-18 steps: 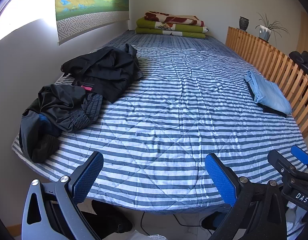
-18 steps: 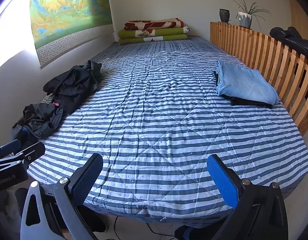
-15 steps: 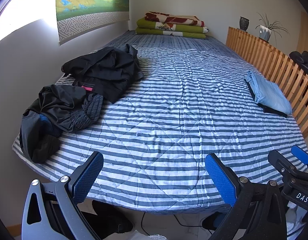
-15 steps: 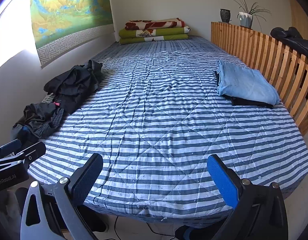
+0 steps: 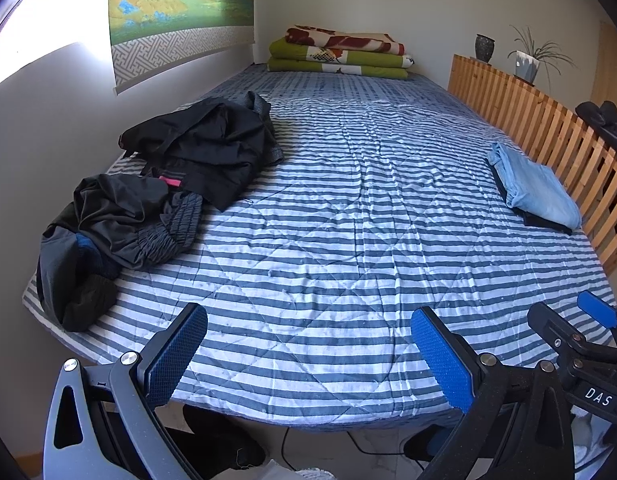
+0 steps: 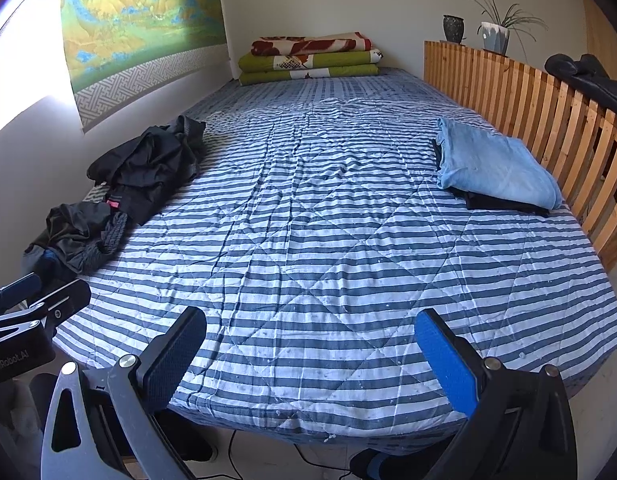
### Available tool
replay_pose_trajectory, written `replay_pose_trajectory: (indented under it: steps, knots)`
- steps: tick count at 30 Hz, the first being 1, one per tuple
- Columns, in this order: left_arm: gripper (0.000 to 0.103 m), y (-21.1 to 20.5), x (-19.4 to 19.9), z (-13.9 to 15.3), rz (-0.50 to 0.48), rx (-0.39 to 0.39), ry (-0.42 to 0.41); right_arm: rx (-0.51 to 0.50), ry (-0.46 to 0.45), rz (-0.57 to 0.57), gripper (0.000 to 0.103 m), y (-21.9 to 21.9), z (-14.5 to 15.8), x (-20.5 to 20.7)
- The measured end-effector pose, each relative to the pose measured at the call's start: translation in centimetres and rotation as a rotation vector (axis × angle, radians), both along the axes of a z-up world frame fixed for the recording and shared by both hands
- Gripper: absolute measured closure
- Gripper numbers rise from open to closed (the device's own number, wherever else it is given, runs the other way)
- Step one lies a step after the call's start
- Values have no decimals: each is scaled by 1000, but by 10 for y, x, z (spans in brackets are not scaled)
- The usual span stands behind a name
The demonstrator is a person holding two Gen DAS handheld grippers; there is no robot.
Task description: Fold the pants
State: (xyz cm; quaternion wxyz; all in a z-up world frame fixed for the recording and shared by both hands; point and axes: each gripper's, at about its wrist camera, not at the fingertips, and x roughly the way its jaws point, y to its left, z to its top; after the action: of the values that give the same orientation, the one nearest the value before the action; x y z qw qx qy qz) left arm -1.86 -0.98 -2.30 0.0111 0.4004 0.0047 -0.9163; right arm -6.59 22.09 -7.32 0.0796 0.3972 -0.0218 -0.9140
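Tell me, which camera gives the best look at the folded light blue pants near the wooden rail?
The right wrist view: there the folded light blue pants lie larger and nearer, showing the folded black garment underneath. In the left wrist view the same pants sit small and squeezed against the picture's right edge.

Bed's (image 6: 308, 240) middle lies free — dark clothes (image 5: 196, 152) left, folded stack (image 6: 492, 168) by the railing (image 6: 528, 96)

We see crumpled black pants (image 5: 204, 148) heaped at frame left, and light-blue folded jeans (image 6: 492, 164), perhaps pants, right.
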Motion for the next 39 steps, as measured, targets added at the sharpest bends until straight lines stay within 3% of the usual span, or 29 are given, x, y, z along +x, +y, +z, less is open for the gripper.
replay_pose_trajectory:
  steps: [39]
  knots:
    - [0,-30,-16,-16,74,12,-4,-3,-26,24,0,-18,-7,-8]
